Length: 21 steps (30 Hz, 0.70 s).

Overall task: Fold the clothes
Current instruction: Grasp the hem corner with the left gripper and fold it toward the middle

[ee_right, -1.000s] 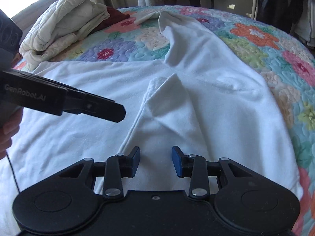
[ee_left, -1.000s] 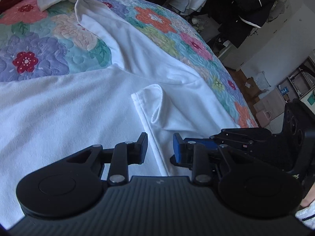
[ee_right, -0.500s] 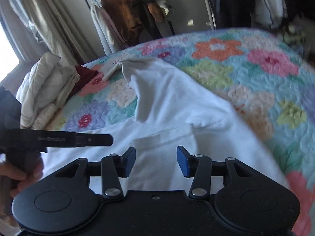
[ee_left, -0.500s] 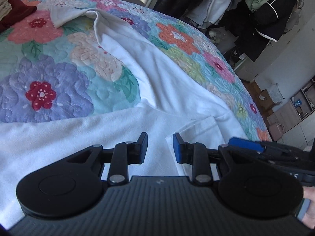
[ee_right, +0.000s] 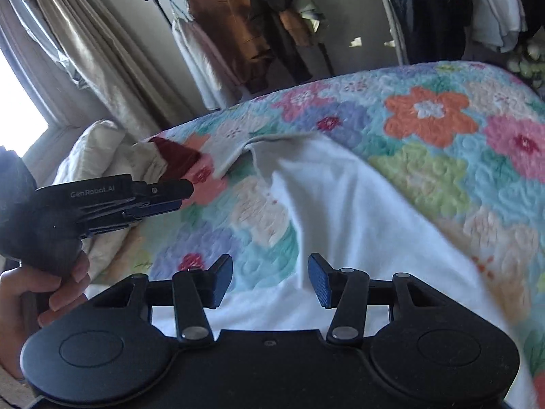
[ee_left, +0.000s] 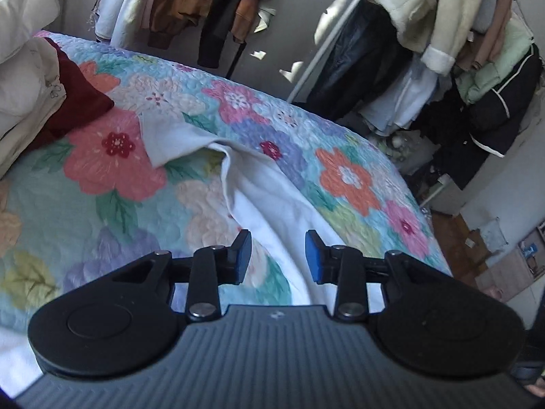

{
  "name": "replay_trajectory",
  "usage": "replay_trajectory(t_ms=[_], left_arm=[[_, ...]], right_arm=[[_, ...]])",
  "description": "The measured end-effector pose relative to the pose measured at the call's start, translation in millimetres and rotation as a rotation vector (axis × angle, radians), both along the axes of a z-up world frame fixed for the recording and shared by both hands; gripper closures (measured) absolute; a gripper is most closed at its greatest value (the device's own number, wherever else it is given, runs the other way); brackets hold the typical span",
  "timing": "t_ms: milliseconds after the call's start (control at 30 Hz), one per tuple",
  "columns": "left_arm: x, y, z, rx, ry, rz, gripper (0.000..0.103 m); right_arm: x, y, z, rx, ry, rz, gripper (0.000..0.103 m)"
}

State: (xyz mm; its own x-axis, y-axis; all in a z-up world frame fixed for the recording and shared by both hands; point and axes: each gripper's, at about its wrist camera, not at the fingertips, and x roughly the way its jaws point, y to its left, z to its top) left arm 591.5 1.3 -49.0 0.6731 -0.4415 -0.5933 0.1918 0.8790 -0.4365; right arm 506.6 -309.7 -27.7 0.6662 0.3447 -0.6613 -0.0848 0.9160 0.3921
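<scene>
Printed in pale letters along the side of the left gripper (ee_right: 167,201), seen from the right wrist view: "GenRoboLAI", or close to it; last letters hard to read. No other legible writing anywhere. Held in a bare hand (ee_right: 44,289) at the left edge of that view, above the near left part of the bed. Left fingers (ee_left: 243,255) parted, blue pads facing each other across a clear gap, nothing between them. Right gripper (ee_right: 270,281) likewise spread wide, fingers (ee_right: 221,281) empty, hovering over the cloth without touching. White garment (ee_right: 357,225) spread flat on the floral quilt (ee_right: 442,136), running from the near edge of both views up toward the far middle of the bed. Far end narrowing to a greyish flap (ee_left: 173,143), turned over and lying on a pink flower. Left edge of the garment a raised, slightly curled fold; right edge falling smooth onto the quilt. Bare quilt open to the left and right of the garment and beyond its far tip. Cream duvet (ee_left: 24,78) and a dark red cloth (ee_left: 75,102) bunched at the far left of the bed, apart from the garment. Hanging clothes on a rack (ee_left: 460,51) beyond the far right edge of the bed, curtain (ee_right: 78,51) at far left.
</scene>
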Motion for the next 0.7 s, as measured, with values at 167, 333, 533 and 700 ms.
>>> replay_trajectory(t_ms=[167,333,533,700], left_arm=[[61.1,-25.0,-35.2,0.142,-0.030,0.057,0.069],[101.2,-39.3,-60.6,0.207,0.004,0.092,0.069],[126.2,-56.7,-73.1,0.327,0.007,0.038,0.063],[134.6,-54.6,-73.2,0.215,0.013,0.022,0.100]], right_arm=[[24.5,-20.7,-25.3,0.018,0.048,-0.069,0.048],[38.9,-30.7,-41.3,0.029,0.009,-0.077,0.048],[37.3,-34.5,-53.8,0.021,0.044,-0.101,0.048],[20.3,-44.5,-55.2,0.065,0.024,-0.112,0.048]])
